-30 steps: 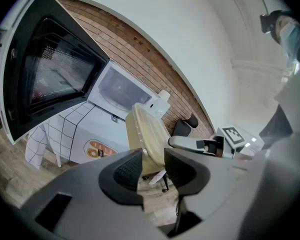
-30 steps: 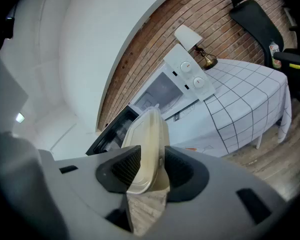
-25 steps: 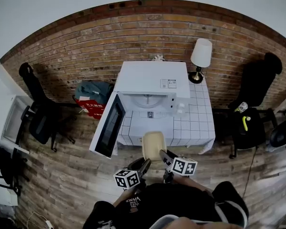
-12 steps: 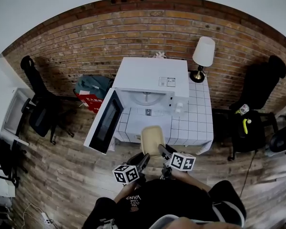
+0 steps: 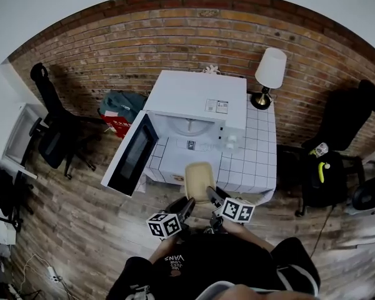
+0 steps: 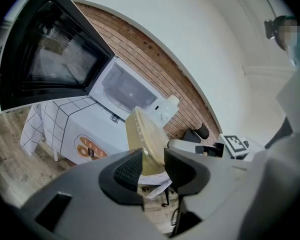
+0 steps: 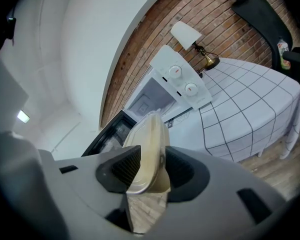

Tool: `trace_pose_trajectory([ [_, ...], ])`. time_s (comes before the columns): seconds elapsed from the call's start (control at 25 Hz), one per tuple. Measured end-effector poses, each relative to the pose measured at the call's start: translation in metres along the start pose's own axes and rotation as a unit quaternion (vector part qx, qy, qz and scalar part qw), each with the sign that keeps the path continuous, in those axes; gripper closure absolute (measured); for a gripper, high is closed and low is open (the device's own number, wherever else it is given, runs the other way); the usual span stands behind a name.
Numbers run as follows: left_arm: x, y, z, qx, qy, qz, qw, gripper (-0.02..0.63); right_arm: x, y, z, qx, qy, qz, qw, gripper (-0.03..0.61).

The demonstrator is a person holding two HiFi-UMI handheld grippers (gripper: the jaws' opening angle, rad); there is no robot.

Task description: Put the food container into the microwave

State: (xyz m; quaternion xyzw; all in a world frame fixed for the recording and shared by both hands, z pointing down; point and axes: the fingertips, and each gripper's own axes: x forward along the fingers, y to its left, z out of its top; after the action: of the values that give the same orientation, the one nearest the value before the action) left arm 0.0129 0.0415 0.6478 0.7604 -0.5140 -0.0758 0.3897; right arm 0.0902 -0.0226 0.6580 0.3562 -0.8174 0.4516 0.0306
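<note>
A beige lidded food container (image 5: pixel 199 181) hangs in the air in front of the white microwave (image 5: pixel 197 108), whose black-framed door (image 5: pixel 129 156) swings open to the left. My left gripper (image 5: pixel 189 205) is shut on the container's near left edge, and my right gripper (image 5: pixel 212 194) is shut on its near right edge. In the left gripper view the container (image 6: pixel 144 140) stands between the pads, with the microwave's bare cavity (image 6: pixel 125 88) beyond. In the right gripper view the container (image 7: pixel 146 149) fills the jaw gap, the open microwave (image 7: pixel 155 98) behind it.
The microwave sits on a small table with a white checked cloth (image 5: pixel 257 160). A lamp (image 5: pixel 267 74) stands at the table's back right. Office chairs (image 5: pixel 56 136) (image 5: pixel 328 161) flank the table, with a brick wall behind. A red-and-teal bag (image 5: pixel 120 114) lies left of the microwave.
Both grippers and the container have moved forward, closer to the table and the open microwave. The view has drawn nearer to the table.
</note>
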Motion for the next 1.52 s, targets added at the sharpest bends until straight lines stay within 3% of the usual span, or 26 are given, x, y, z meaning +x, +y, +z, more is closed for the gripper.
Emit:
trace_pose_trajectory([
  [0.4,0.015,0.011,0.015,-0.004,-0.004,0.006,1.0000,0.472,0.020,-0.002,0.015,-0.004,0.003,0.002,1.000,0.434],
  [1.52,0.078,0.091,0.122,0.014,0.039,-0.046,0.9981,0.472,0.136,0.007,0.078,0.016,-0.050,-0.043,0.998,0.434],
])
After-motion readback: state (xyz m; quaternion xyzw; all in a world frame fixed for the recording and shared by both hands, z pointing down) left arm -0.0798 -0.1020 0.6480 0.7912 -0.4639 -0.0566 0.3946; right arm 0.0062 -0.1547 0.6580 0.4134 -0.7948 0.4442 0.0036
